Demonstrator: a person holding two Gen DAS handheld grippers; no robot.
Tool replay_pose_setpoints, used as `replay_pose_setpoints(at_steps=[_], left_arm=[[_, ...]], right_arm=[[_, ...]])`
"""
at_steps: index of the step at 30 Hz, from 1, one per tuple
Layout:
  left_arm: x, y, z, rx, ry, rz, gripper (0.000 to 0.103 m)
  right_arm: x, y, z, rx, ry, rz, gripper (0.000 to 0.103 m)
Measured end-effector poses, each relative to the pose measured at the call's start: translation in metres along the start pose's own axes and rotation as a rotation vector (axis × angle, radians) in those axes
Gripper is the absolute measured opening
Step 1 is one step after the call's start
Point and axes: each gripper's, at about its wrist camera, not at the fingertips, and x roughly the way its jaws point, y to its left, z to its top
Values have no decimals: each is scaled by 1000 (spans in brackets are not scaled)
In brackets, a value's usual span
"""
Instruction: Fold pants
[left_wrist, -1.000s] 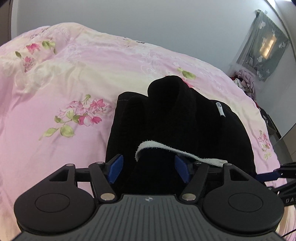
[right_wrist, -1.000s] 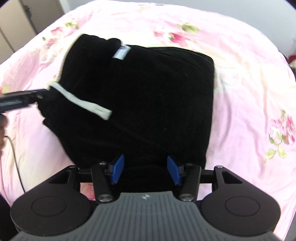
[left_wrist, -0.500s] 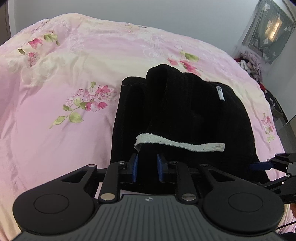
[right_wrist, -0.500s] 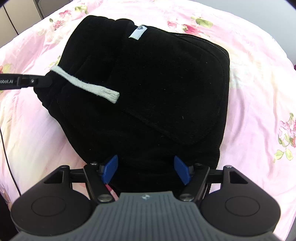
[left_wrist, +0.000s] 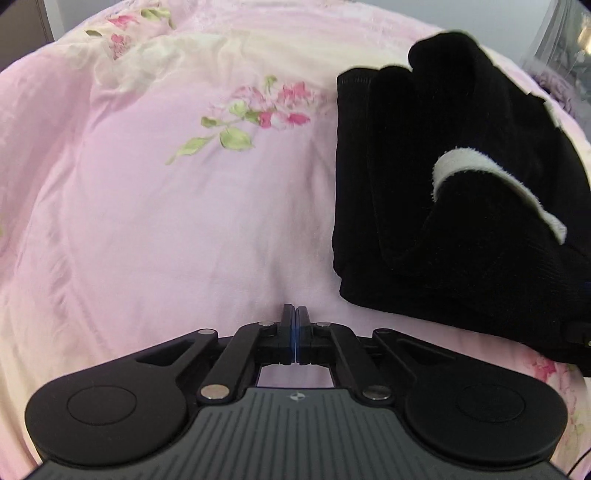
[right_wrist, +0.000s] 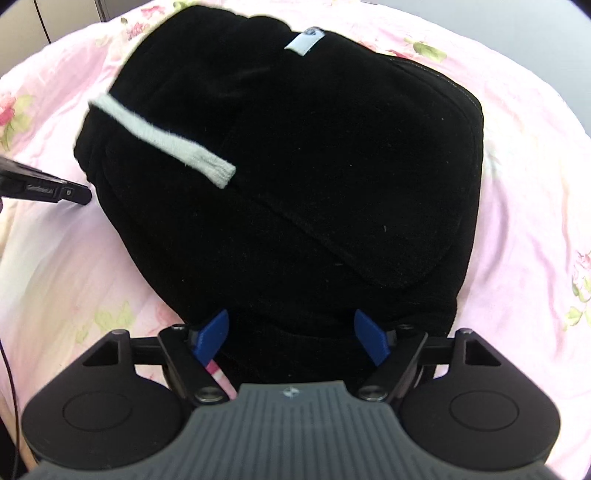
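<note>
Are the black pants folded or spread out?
Folded: the black pants lie as a compact layered bundle on the pink bedsheet, drawstring on top.

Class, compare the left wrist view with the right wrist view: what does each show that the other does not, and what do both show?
Left wrist view only: the left gripper's own jaws, shut on nothing over the bedspread, beside the pants; a flower print.

Right wrist view only: the right gripper, jaws open with the pants' near edge between them; a white label; the left gripper's tip seen from the side, just off the pants.

Both: the folded black pants, their white drawstring, the pink bedspread.
</note>
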Motion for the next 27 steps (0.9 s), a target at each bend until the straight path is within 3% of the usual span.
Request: replay_pose_setpoints(at_steps=[5,10,11,13,16,19,25,27], left_arm=[[-33,-2,13,41,-45,-64,7],[-76,-25,43,79,-172,-166,14],[-82,-35,52,92,-195,-186,15],[-89,-52,68,114,-224,-228,15],[-91,-81,89,150,-296,-254,20],[-72,-103,111,143,-294,-284,21],[-9,-110,133,119,-221,-187,17],[4,-100,134,105,-188,-140,6]], right_arm=[[-19,-3,0,-17,-20,17,73],[-63,-21,11,20,-104,13,71],[-70,-26,14,29,-120,-2,69],[-82,-37,24,60,-145,-24,51],[-87,-57,37,116,-184,-56,41],[-77,-80,58,184,-205,-63,31],[-38,-98,91,266,-251,-40,30],[-19,-97,97,284,-238,5,30]])
